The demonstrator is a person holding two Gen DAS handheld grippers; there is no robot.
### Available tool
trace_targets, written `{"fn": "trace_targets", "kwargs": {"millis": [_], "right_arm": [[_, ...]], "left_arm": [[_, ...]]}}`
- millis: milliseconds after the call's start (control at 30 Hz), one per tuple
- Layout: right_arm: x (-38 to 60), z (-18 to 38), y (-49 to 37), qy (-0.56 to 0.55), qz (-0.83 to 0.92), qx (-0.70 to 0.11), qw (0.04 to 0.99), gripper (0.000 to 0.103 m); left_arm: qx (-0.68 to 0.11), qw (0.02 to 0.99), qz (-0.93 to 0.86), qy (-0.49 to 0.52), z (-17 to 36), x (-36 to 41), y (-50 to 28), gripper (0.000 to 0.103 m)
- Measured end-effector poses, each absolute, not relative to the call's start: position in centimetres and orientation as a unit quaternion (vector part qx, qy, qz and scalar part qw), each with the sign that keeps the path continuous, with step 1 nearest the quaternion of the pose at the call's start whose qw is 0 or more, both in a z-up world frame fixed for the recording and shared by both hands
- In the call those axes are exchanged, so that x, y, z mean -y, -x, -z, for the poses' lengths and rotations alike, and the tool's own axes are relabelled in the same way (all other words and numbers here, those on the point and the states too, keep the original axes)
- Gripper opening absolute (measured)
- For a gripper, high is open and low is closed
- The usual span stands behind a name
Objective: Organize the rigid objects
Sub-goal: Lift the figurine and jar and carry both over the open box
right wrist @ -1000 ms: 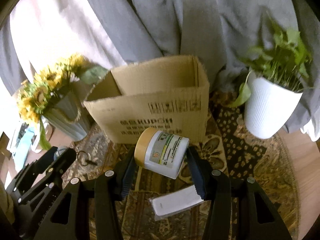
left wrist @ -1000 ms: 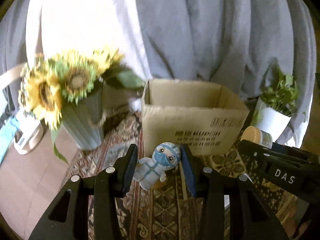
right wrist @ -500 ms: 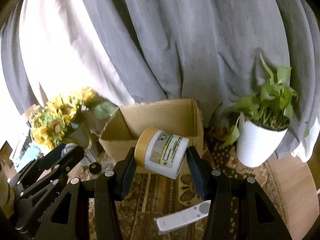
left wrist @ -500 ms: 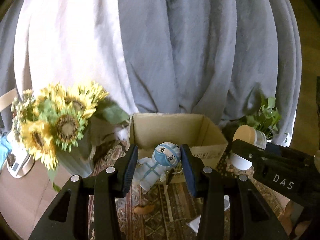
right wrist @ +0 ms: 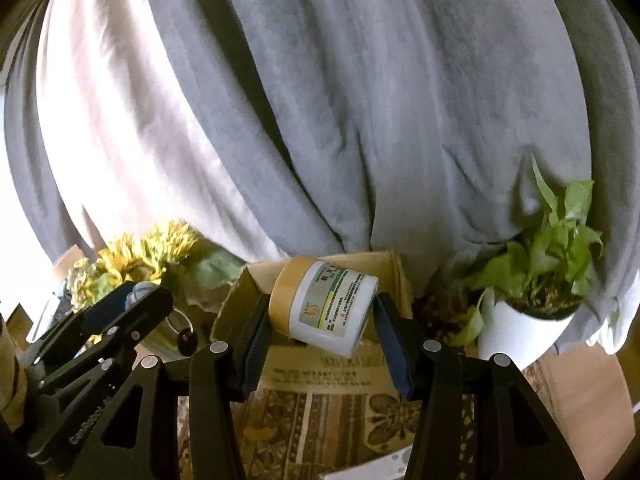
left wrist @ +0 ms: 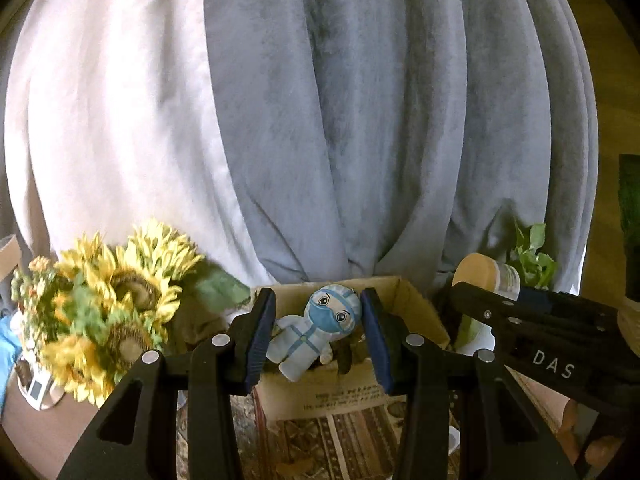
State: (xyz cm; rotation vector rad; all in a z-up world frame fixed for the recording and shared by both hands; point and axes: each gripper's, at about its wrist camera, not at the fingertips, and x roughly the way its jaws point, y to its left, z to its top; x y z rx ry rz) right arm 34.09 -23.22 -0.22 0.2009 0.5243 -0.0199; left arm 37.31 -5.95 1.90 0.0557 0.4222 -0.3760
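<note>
Right wrist view alone shows the white potted plant point(right wrist: 520, 332); my right gripper point(right wrist: 320, 330) clamps a tilted jar point(right wrist: 328, 306), my left gripper point(left wrist: 318, 336) a masked figurine point(left wrist: 316, 330), both before the cardboard box point(left wrist: 416, 312).

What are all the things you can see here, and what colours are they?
Toy figure: one, pale blue with a mask, held above the rug.
Jar: one, white with a tan lid, held tilted.
Cardboard box: one, brown, open, on the rug behind both.
Sunflowers: one bunch, yellow, left of the box.
Potted plant: one, green in a white pot, right of the box.
Curtain: grey and white, behind everything.
Rug: one, brown patterned, underneath.
Left gripper: black, gripping the toy.
Right gripper: black, gripping the jar.
</note>
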Motion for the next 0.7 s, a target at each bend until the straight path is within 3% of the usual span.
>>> {"fn": "trace_targets", "kwargs": {"millis": [700], "right_arm": [[24.6, 2.0, -42.9, -0.079, 0.015, -0.334, 0.939, 0.052]], "left_arm": [[-0.301, 0.93, 0.2, -0.074, 0.3, 9.0, -47.8, 0.043]]}}
